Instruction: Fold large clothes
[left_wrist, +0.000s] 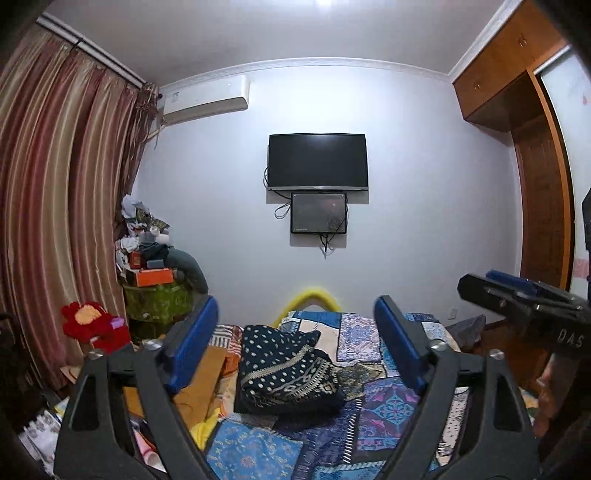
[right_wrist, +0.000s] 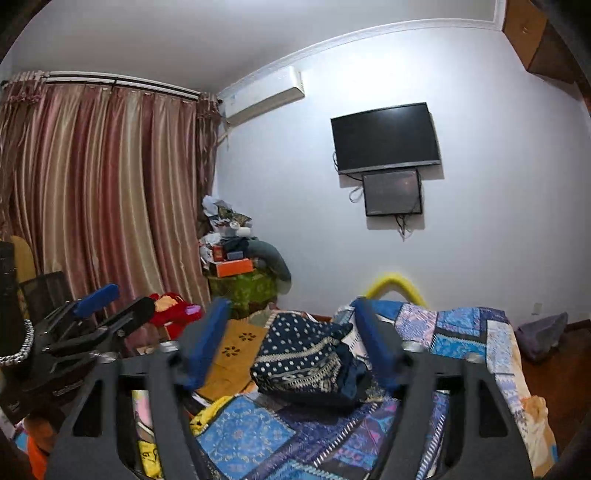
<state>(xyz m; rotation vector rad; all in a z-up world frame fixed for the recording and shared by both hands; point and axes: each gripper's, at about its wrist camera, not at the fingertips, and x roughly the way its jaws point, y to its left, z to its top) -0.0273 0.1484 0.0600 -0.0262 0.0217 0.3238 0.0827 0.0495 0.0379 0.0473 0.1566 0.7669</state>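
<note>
Straight ahead of both tools, between each pair of blue pads and a little beyond them: navy dotted garment (left_wrist: 286, 369), folded into a thick bundle with a cream patterned border showing, resting on the patchwork bedspread (left_wrist: 243, 450) of the bed. Seen in the right wrist view too, lying just past the fingertips, touched by neither tool.

Left tool (left_wrist: 295, 343): spread wide, nothing between the pads, held above the bed and clear of the cloth. Right tool (right_wrist: 290, 341): likewise spread, empty, just beside the left one and pointing the same way.

Likely handling, judged from the look: soft, limp woven cloth, light for its bulk, several layers deep, apt to slump and unfold if lifted by a single layer. Not fragile; not very slippery against the quilted spread. Best taken at two outer corners or along the bordered hem, one tool to each side, pinching all layers at once so the stack stays together. Pinching at the centre would probably only bunch it.

Containers: orange box (left_wrist: 153, 277) on the cluttered green-covered stand by the striped curtain (left_wrist: 48, 206), shut, contents not visible. Mustard cloth (right_wrist: 232, 358) lying to the left of the garment, beside the left pad.
</note>
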